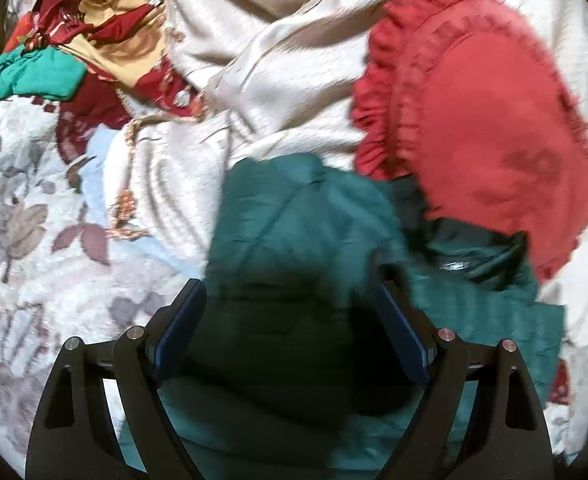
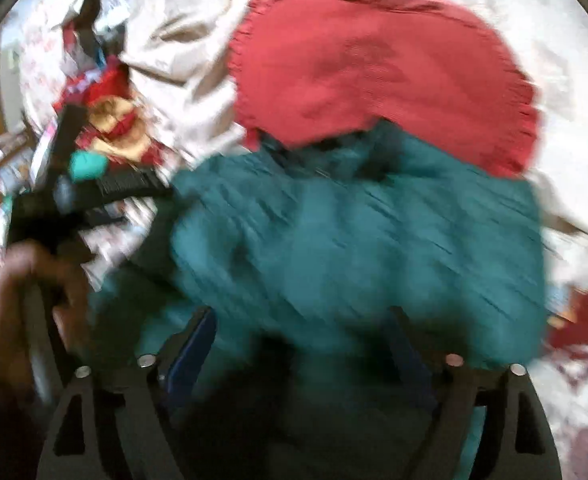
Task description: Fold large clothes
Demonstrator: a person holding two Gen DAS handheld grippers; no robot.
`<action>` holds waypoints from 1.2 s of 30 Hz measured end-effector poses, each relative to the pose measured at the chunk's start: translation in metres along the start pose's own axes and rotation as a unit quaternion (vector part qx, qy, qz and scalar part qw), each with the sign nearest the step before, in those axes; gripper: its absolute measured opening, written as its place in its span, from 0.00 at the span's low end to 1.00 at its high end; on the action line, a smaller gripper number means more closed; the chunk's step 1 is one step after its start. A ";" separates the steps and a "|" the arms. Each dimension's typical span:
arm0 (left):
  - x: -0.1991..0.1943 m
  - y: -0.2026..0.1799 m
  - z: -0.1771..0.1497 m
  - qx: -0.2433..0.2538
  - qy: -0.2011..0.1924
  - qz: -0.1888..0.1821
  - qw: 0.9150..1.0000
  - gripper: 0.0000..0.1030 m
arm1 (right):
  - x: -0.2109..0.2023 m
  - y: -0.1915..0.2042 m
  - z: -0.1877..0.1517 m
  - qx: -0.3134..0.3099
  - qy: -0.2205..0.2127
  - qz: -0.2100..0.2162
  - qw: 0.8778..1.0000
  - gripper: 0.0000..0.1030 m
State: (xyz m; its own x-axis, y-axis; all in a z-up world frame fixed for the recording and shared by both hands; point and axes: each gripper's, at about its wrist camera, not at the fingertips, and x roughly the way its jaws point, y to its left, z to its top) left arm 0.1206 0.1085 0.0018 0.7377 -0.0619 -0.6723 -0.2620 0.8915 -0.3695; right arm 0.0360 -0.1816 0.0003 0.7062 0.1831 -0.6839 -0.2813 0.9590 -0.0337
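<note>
Left wrist view: the left claw (image 1: 289, 312) stands spread, the dark green garment (image 1: 294, 216) bunched between its fingers — unpinched, it seems — on a floral bedspread (image 1: 25, 216). A red frilled cushion (image 1: 486, 128) overlaps the garment's far edge, cream fabric (image 1: 261, 64) behind.

Right wrist view, blurred: the right claw (image 2: 302, 336) is spread too, over the same green garment (image 2: 354, 232). At left, a hand (image 2: 17, 296) holds the other claw.

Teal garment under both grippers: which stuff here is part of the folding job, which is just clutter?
In the job:
- teal garment
- left gripper, open
- right gripper, open

Lying about:
- red ruffled cushion
- cream cloth
- red-and-gold floral fabric
- floral bedspread
</note>
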 end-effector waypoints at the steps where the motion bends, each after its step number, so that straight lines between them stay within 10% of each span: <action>1: -0.001 -0.004 -0.002 0.002 0.001 -0.019 1.000 0.84 | -0.003 -0.012 -0.015 0.011 0.009 -0.035 0.999 0.85; 4: 0.010 -0.028 -0.015 0.039 0.043 -0.090 0.994 0.84 | 0.007 -0.049 -0.051 0.102 0.055 -0.061 0.991 0.85; 7: 0.035 -0.039 -0.027 0.061 0.096 -0.079 0.990 0.84 | 0.026 -0.068 -0.059 0.187 0.104 -0.044 0.976 0.92; 13: 0.042 -0.039 -0.033 0.049 0.105 -0.092 0.989 0.80 | 0.040 -0.050 -0.053 0.131 0.112 -0.070 0.982 1.00; 16: 0.043 -0.040 -0.034 0.045 0.118 -0.126 0.984 0.23 | 0.043 -0.051 -0.052 0.139 0.112 -0.063 0.982 1.00; 19: 0.033 -0.043 -0.034 0.059 0.102 -0.131 0.984 0.17 | 0.044 -0.050 -0.052 0.137 0.109 -0.065 0.982 1.00; 26: -0.013 -0.012 0.000 0.037 -0.001 -0.078 0.996 0.16 | 0.041 -0.053 -0.057 0.136 0.105 -0.065 0.983 1.00; 32: 0.029 0.015 -0.003 0.017 0.070 0.005 0.997 0.29 | 0.041 -0.052 -0.058 0.135 0.106 -0.066 0.983 1.00; 36: 0.012 0.003 0.001 0.025 0.031 0.041 0.998 0.45 | 0.039 -0.052 -0.058 0.132 0.125 -0.054 0.982 1.00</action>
State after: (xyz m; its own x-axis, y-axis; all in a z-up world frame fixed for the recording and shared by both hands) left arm 0.1291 0.1109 -0.0070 0.6749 -0.0132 -0.7378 -0.2884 0.9156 -0.2803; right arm 0.0407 -0.2373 -0.0664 0.5321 0.0496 -0.8452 -0.0121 0.9986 0.0510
